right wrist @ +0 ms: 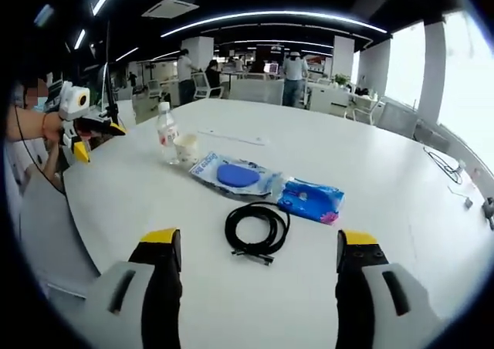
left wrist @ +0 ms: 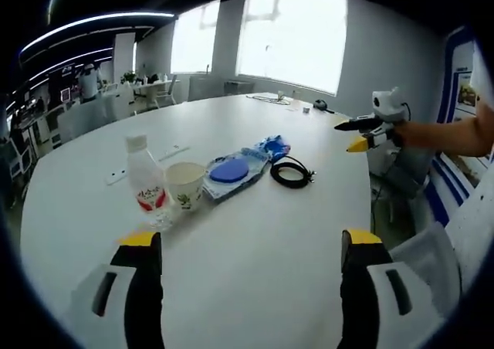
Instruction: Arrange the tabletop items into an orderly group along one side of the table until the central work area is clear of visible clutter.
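- My left gripper [left wrist: 251,245] and right gripper [right wrist: 252,241] both hover with jaws spread wide, holding nothing.
- Nearest the right one lies the coiled black cable [right wrist: 255,231], then the blue wipes pack [right wrist: 311,199] and the blue-lidded packet [right wrist: 235,175].
- Beyond stand the paper cup [left wrist: 185,185] and water bottle [left wrist: 145,182].
- These sit mid-table [left wrist: 262,279]; I judge the tidying barely begun.

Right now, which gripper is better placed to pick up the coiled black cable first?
Right, probably. In the right gripper view the coiled black cable lies just ahead, between its open jaws. In the left gripper view the cable sits farther off to the right, with the bottle and paper cup nearer.
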### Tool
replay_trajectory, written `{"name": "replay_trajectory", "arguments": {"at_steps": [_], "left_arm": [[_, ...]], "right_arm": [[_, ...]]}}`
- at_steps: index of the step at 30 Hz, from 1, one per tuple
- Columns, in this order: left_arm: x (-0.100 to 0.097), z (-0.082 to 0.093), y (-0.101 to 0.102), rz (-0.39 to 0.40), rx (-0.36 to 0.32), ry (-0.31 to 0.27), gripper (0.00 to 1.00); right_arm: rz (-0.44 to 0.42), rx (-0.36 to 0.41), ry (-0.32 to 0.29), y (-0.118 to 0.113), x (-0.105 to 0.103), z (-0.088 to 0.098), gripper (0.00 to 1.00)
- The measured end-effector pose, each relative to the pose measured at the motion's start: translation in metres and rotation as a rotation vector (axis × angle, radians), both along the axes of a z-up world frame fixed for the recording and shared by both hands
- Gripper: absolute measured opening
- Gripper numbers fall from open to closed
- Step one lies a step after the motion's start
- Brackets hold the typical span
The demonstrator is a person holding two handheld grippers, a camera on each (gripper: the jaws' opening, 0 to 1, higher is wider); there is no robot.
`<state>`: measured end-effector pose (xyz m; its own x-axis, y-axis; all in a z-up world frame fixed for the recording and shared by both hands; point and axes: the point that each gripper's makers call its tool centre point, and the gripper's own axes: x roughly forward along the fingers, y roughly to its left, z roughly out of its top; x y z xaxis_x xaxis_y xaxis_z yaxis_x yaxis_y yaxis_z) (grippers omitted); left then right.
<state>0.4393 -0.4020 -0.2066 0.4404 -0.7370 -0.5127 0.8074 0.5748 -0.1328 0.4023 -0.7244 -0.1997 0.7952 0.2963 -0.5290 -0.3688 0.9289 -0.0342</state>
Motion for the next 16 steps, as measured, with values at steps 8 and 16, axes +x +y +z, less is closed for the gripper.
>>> {"name": "replay_trajectory", "arguments": {"at_steps": [8,16], "left_arm": [[-0.012,-0.005,-0.007,0.007,0.010,0.019,1.00],[-0.020,-0.008,-0.004,0.021,0.015,0.029,1.00]], "right_arm": [[-0.003,0.009,0.043,-0.014,-0.021,-0.013,0.87],[-0.010,0.003,0.071,-0.018,-0.031,-0.020,0.87]]}}
